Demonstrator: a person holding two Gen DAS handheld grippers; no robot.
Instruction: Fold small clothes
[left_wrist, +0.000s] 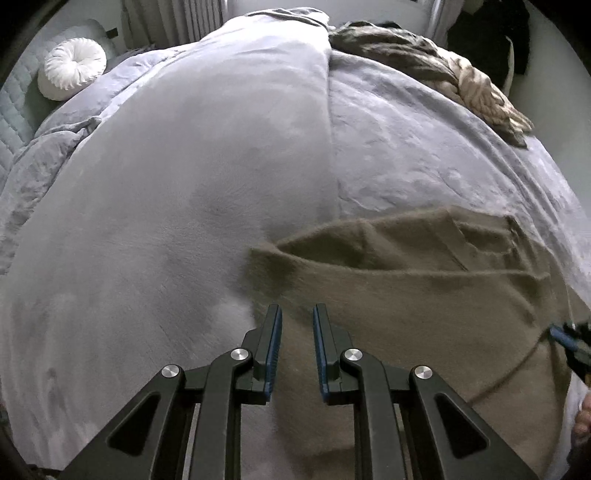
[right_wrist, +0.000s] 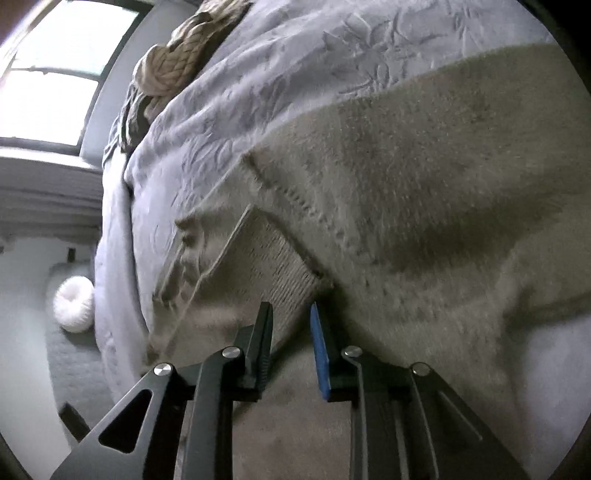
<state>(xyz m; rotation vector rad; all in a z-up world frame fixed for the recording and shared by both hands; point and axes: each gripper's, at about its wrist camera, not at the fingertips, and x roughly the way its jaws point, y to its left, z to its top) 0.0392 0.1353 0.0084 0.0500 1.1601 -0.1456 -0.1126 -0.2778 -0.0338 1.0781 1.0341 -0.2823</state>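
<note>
Tan sweater (left_wrist: 424, 295) on bed (left_wrist: 184, 221), right edge cut off. Left gripper (left_wrist: 297, 314) and right gripper (right_wrist: 291, 314) above it, fingers slightly spread, pinching nothing.

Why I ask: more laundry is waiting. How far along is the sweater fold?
Done: the tan sweater lies on the bed with one part folded over. In hand: nothing; the left gripper and right gripper hover open above it. Left: remaining folds; it is spread wide.

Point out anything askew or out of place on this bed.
The fuzzy tan knit garment lies crooked, its edge flipped back showing the ribbed hem. A beige braided throw sits bunched at the grey quilted bedspread's far edge.
</note>
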